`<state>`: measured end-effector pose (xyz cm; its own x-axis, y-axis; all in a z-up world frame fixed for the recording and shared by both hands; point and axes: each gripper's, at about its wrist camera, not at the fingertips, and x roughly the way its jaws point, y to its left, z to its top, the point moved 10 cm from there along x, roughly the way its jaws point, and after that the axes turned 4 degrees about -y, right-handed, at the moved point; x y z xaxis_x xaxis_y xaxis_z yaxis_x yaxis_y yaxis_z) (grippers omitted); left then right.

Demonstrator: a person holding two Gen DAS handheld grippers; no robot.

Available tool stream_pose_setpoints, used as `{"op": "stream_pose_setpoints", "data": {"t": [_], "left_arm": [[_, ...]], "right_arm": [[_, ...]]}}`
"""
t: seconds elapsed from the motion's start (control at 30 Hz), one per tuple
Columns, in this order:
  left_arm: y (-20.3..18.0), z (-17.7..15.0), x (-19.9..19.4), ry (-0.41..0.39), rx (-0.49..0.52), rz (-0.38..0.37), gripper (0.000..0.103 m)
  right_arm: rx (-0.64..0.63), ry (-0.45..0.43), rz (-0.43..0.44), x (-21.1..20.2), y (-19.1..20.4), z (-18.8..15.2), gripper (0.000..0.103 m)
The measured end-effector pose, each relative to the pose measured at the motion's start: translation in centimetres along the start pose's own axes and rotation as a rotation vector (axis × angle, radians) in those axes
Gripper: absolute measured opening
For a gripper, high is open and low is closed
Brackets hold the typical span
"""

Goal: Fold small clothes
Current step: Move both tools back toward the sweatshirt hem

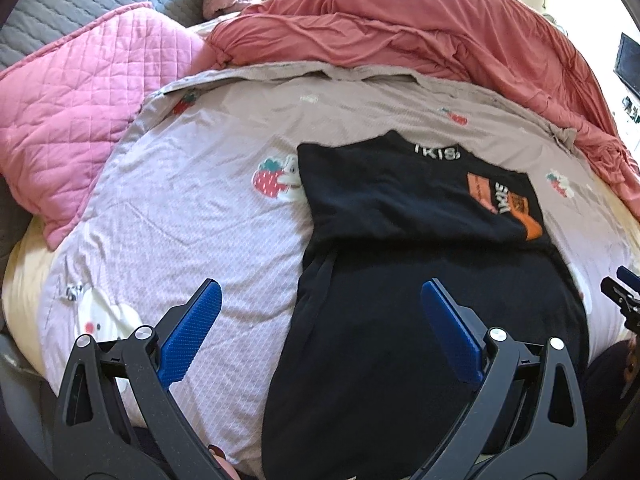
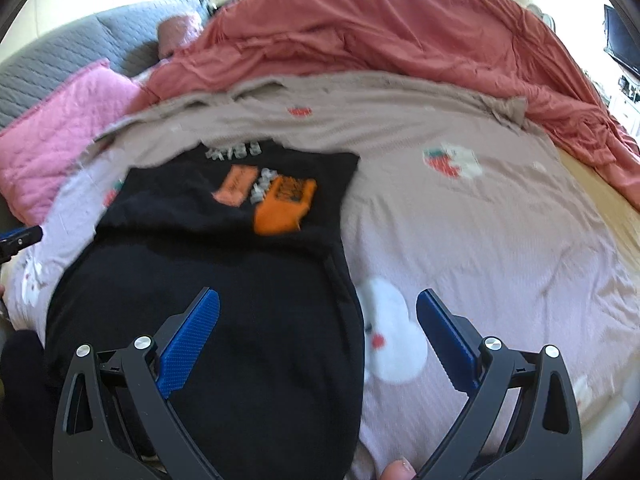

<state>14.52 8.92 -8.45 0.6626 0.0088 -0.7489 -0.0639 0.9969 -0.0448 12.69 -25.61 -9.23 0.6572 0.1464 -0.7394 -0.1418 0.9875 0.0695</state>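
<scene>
- Left gripper point(image 1: 320, 292): jaws wide apart, holding nothing. Its blue pads point(image 1: 192, 332) hang over the near left edge of the shirt, one above the bedsheet, the other above black cloth.
- Right gripper point(image 2: 318, 296): jaws wide apart, nothing between them. They straddle the shirt's right edge in the right wrist view.
- Black shirt point(image 1: 420, 280) lies flat on the bedsheet point(image 1: 180, 208), long side running away from the cameras; orange patches point(image 1: 500, 200) and white letters at the far end.
- Far part of the shirt sits doubled over the near part, with a fold line across it. Near hem is cut off by the frame bottom and hidden behind the gripper bodies.
- Letters are only partly legible; the right wrist view is motion-blurred, so the print point(image 2: 280, 200) there cannot be read.
- Bedsheet is pale lilac with strawberry and white rabbit pictures.
- Red blanket point(image 1: 420, 28) is bunched along the far side, apart from the shirt.
- Pink quilted pillow point(image 1: 72, 128) lies far left, grey quilted cover point(image 1: 80, 4) behind it.
- Fingertip point(image 2: 396, 470) shows at the bottom edge, mostly cut off.
</scene>
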Motion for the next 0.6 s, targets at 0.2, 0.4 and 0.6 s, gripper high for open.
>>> {"op": "stream_pose_setpoints", "data": {"t": [0.2,0.4,0.6], "left_arm": [[1.0,-2.6,0.7,0.058,0.011,0.014,0.093],[2.5,-6.0,1.5,0.147,-0.025,0.014,0.093],[3.2,-8.1,1.7,0.192,-0.060,0.000,0.093]], "right_arm": [[0.071,0.095,-0.005,0.0,-1.1,-2.3,0.098],[0.127,0.173,-0.023,0.0,-1.9,-4.7,0.098],[0.109,0.211,-0.046,0.0,-1.7,-5.6,0.098]]}}
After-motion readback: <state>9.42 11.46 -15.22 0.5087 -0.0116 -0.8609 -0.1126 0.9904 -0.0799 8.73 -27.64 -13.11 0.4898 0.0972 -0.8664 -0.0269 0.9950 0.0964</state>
